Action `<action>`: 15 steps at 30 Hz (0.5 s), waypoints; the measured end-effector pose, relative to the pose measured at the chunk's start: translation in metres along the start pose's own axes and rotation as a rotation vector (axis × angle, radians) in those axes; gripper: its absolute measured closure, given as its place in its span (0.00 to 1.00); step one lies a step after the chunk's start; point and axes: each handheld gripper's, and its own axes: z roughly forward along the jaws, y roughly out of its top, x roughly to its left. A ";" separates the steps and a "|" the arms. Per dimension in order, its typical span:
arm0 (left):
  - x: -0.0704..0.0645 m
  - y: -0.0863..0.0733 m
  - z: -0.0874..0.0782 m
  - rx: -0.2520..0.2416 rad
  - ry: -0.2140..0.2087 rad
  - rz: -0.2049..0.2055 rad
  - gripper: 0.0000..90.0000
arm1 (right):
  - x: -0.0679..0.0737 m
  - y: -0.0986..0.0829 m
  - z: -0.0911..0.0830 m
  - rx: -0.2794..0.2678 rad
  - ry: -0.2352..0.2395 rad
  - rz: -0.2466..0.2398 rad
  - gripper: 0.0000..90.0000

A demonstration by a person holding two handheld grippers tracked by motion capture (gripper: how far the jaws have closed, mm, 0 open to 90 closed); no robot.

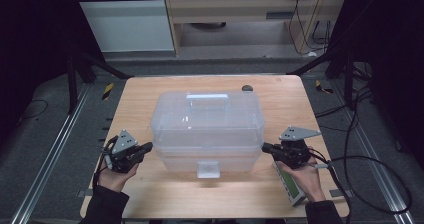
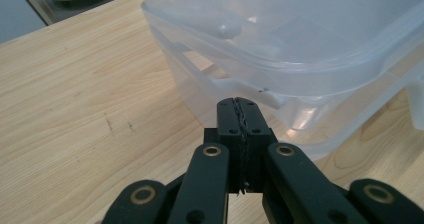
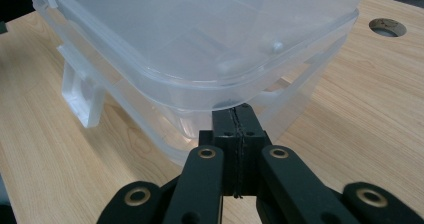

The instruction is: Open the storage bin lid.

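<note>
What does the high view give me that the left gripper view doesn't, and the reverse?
High view alone: the lid handle, both hands, the right tool at the box's far end, and a green-faced device under the right hand. Left gripper view alone: the left tool with jaws pressed shut, tips just under the lid rim. Both: the clear plastic box on the wooden table.

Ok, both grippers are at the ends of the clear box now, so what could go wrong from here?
1. Both the left gripper and right gripper are shut, tips just under the lid rim; pushing up unevenly could tilt the box or slide it on the table.
2. The front latch looks closed, so the lid may resist and the whole box may lift instead.
</note>
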 end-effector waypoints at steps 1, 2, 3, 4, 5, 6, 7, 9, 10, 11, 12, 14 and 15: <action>-0.001 0.000 0.000 -0.001 -0.003 0.003 0.99 | 0.000 0.000 0.000 0.000 0.000 0.000 1.00; -0.001 0.001 0.001 -0.004 -0.009 0.001 0.99 | 0.000 0.000 0.000 0.000 0.000 0.000 1.00; -0.003 0.001 0.001 -0.010 -0.015 0.004 0.99 | 0.000 0.000 0.000 0.000 -0.002 0.000 1.00; -0.003 0.002 0.001 -0.011 -0.021 0.003 0.99 | 0.000 0.000 0.000 0.000 -0.002 0.002 1.00; -0.004 0.002 0.001 -0.016 -0.023 0.005 0.99 | 0.000 0.000 0.000 -0.001 -0.001 0.003 1.00; -0.004 0.003 0.000 -0.020 -0.021 0.007 0.99 | 0.000 0.000 0.000 -0.003 -0.002 0.001 1.00; -0.005 0.004 0.000 -0.023 -0.023 0.007 0.99 | 0.000 0.001 -0.001 -0.004 -0.004 0.001 1.00; -0.005 0.004 -0.001 -0.030 -0.021 0.008 0.99 | 0.000 0.001 -0.001 -0.008 -0.004 0.004 1.00; -0.006 0.006 -0.003 -0.036 -0.020 0.008 0.99 | 0.000 0.001 -0.001 -0.013 -0.007 0.001 1.00; -0.006 0.006 -0.003 -0.036 -0.020 0.008 0.99 | 0.000 0.001 -0.001 -0.013 -0.007 0.001 1.00; -0.006 0.007 -0.004 -0.043 -0.017 0.008 0.99 | 0.000 0.002 -0.002 -0.017 -0.007 0.002 1.00; -0.006 0.008 -0.005 -0.048 -0.020 0.005 0.99 | 0.001 0.003 -0.003 -0.028 -0.005 0.005 1.00; -0.006 0.009 -0.005 -0.054 -0.018 0.004 0.99 | 0.001 0.005 -0.004 -0.033 -0.010 0.000 1.00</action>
